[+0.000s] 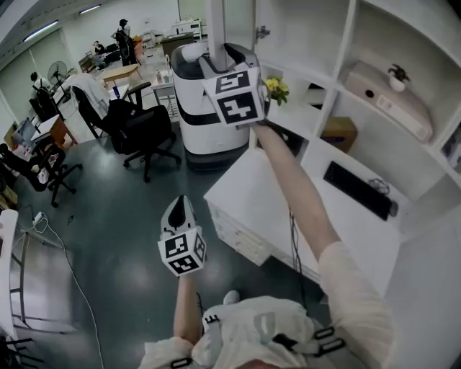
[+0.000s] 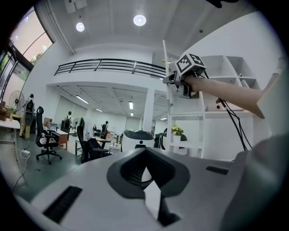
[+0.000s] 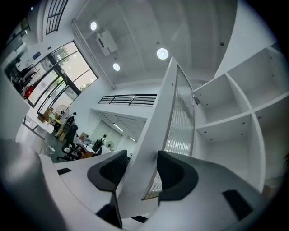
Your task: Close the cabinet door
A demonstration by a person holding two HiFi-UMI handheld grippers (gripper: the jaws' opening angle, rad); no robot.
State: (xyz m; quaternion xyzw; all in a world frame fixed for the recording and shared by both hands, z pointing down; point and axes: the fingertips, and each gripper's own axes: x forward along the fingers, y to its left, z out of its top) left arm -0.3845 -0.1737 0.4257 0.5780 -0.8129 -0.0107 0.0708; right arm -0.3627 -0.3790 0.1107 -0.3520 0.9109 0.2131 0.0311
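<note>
A white shelf unit (image 1: 340, 61) fills the right side of the head view, its open compartments running from the top edge down towards the lower right. Below it, in the middle of the frame, stands a white desk (image 1: 241, 191). The cabinet door (image 1: 232, 20), a white frame round ribbed glass, is at the top centre of the head view. It stands swung out from the shelf unit, edge-on to the camera. In the right gripper view it rises from the bottom centre to the upper middle, with the bare shelves to its right. Just left of the door in the head view stands a rounded white and black machine (image 1: 205, 122), and farther left a black office chair (image 1: 140, 126) on the grey floor.

The right gripper (image 3: 143, 171) is raised on an outstretched arm to the door. Its fingers are closed on the door's free edge, one dark pad (image 3: 113, 168) against each face of the frame. The left gripper (image 2: 146, 173) hangs low, at centre left of the head view, well apart from the door. Its fingers are together with nothing between them.

A black keyboard (image 1: 356, 189) lies on the desk at the right. Yellow flowers (image 1: 275, 88) sit on a shelf beside the right gripper.
</note>
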